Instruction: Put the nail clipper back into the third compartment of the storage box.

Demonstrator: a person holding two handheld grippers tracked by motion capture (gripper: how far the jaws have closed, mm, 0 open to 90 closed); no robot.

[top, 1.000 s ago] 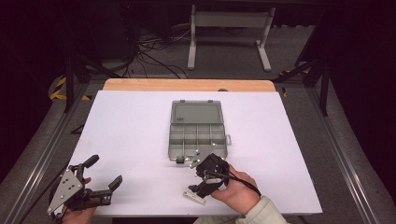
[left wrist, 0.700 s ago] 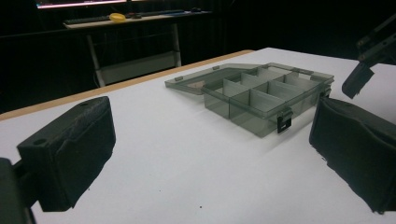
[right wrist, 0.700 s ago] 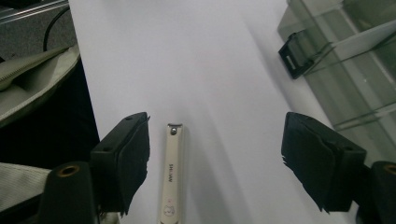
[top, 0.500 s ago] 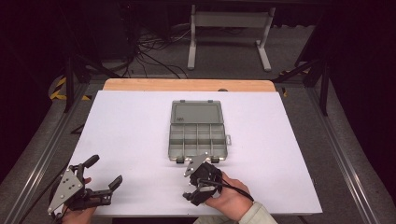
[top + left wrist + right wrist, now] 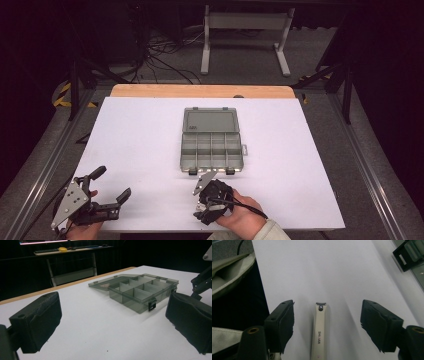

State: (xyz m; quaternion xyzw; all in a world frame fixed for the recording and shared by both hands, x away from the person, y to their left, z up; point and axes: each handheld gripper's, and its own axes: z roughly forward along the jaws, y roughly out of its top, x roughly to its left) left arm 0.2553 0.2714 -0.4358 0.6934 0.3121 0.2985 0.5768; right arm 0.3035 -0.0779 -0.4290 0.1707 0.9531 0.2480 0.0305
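hovering low at the table's near edge, right gripper [image 5: 327, 322] pointing down, jaws apart and just been closing, straddling a nail clipper [image 5: 319, 332] lying flat on the white table [image 5: 140, 145], pads clear of it. resting at near left, left gripper [image 5: 107, 197] gaping, aimed at the open compartment box [image 5: 140, 291].

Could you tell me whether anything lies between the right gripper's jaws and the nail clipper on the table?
Nothing visible does: the nail clipper lies flat on bare white table between the right gripper's open jaws, touching neither pad.
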